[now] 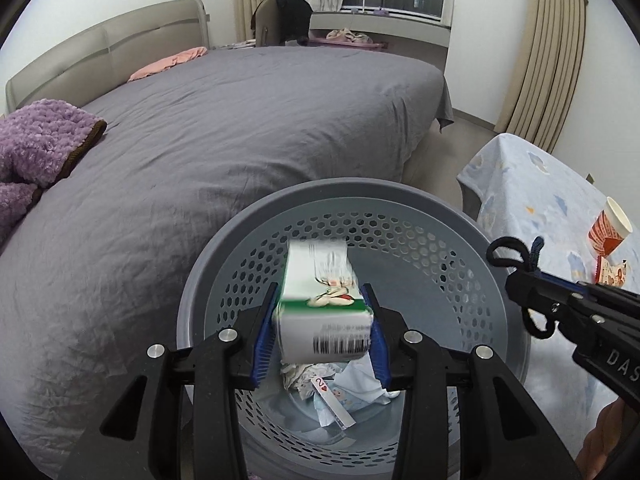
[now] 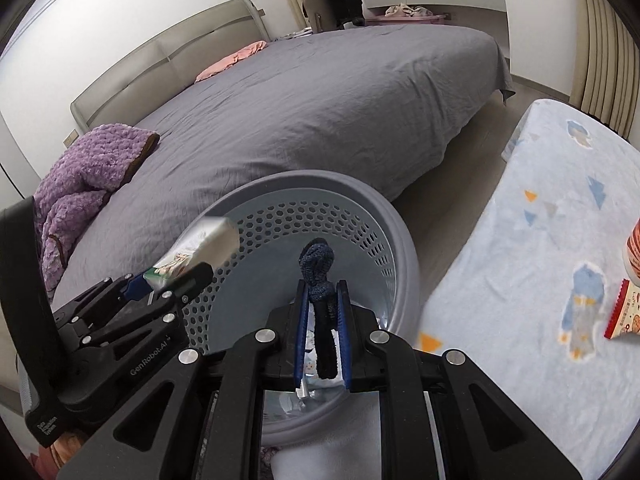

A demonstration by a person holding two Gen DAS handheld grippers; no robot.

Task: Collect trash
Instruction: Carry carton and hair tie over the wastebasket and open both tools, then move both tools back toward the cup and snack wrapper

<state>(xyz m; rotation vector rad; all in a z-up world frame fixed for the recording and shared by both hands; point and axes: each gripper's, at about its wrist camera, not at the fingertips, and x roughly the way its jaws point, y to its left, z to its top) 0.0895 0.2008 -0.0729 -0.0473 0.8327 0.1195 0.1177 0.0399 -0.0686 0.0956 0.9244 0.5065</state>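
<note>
My left gripper (image 1: 322, 300) is shut on a white and green carton (image 1: 320, 292) and holds it above the grey perforated basket (image 1: 400, 196). The carton also shows in the right wrist view (image 2: 200, 248). My right gripper (image 2: 322, 288) is shut on a dark blue cord (image 2: 318, 272), held over the basket's rim (image 2: 328, 180). The cord also shows in the left wrist view (image 1: 516, 256). Crumpled paper (image 1: 300, 376) and a playing card (image 1: 332, 400) lie in the basket's bottom.
A grey bed (image 1: 240, 128) lies behind the basket, with a purple blanket (image 1: 36, 144) on it. A table with a light blue cloth (image 2: 540, 240) stands to the right, bearing a red paper cup (image 1: 608, 228) and a red snack packet (image 2: 624, 312).
</note>
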